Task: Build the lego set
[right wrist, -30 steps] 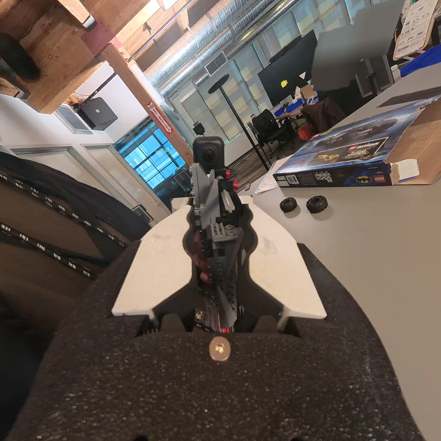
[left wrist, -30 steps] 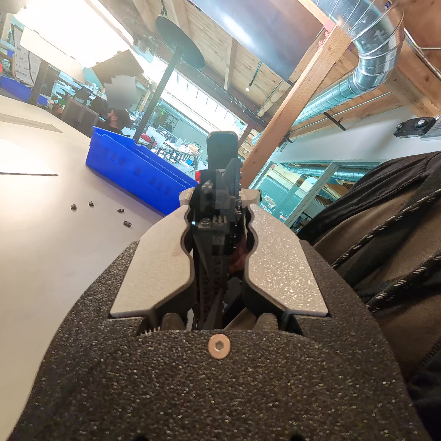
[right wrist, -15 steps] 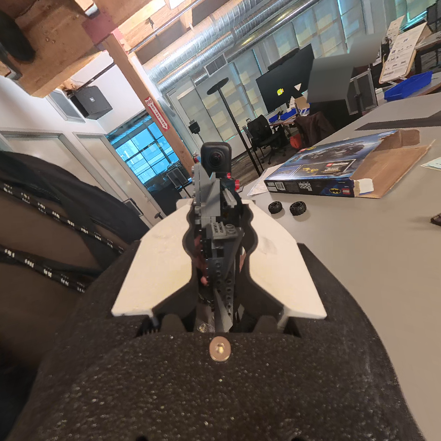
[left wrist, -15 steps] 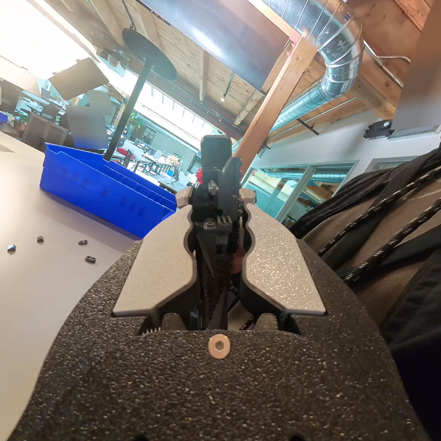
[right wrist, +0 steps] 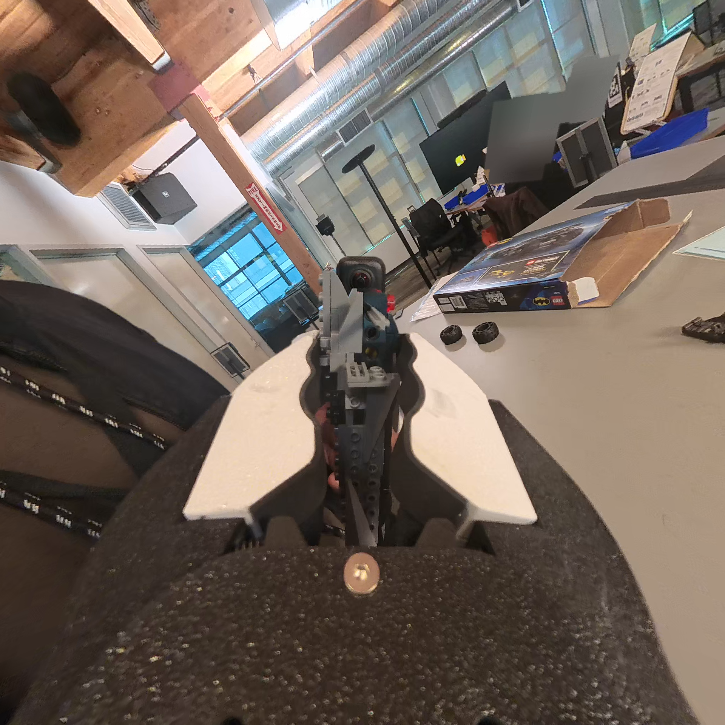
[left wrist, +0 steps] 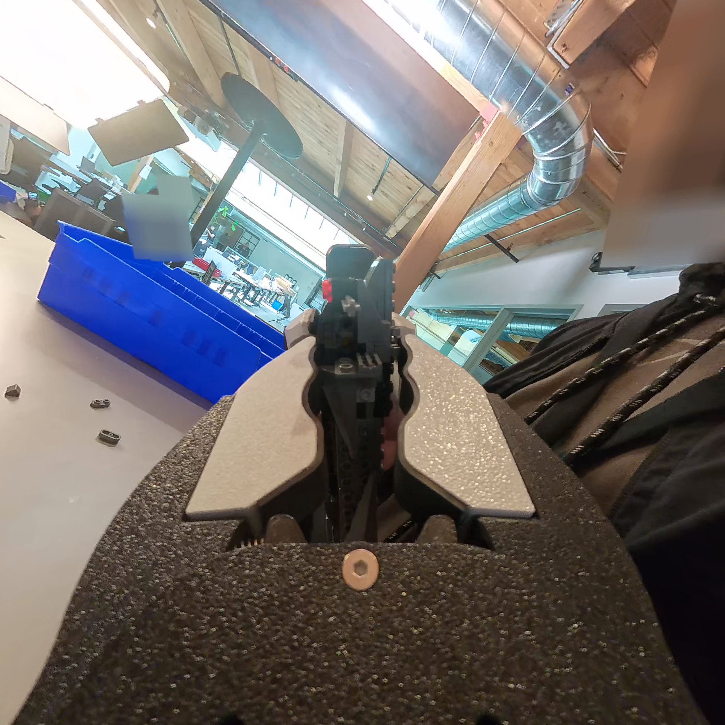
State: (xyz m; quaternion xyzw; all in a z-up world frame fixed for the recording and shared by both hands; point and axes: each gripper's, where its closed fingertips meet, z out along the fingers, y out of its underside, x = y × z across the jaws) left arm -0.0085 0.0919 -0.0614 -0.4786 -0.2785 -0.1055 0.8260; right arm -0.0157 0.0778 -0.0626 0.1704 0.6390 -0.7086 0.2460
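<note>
I find both grippers clamped on one dark grey brick-built model [left wrist: 355, 376], which is held up off the bench [left wrist: 59, 451] between them, in front of the person's jacket [left wrist: 627, 392]. In the left wrist view the left gripper [left wrist: 355, 353] has its grey fingers [left wrist: 274, 423] closed against the model's flanks, with a red stud at its upper end and the other gripper's camera showing just beyond it. In the right wrist view the right gripper [right wrist: 357, 353] has its white fingers [right wrist: 270, 423] closed on the same model [right wrist: 353, 392] from the opposite end, light grey wedge plates standing proud above the fingertips. A blue bin [left wrist: 157, 314] sits on the bench well to the left, with several small dark pieces [left wrist: 106, 435] lying loose before it. On the right side lie two small black tyres [right wrist: 467, 333], an opened printed box [right wrist: 549, 274] and another dark sub-assembly [right wrist: 706, 327] at the frame edge. My concerns: the model is gripped by two opposed tools, so any twist or pull between them may split it at a stud joint; the protruding wedge plates look liable to be knocked off; and a dropped part would fall to the bench among the loose pieces.
</note>
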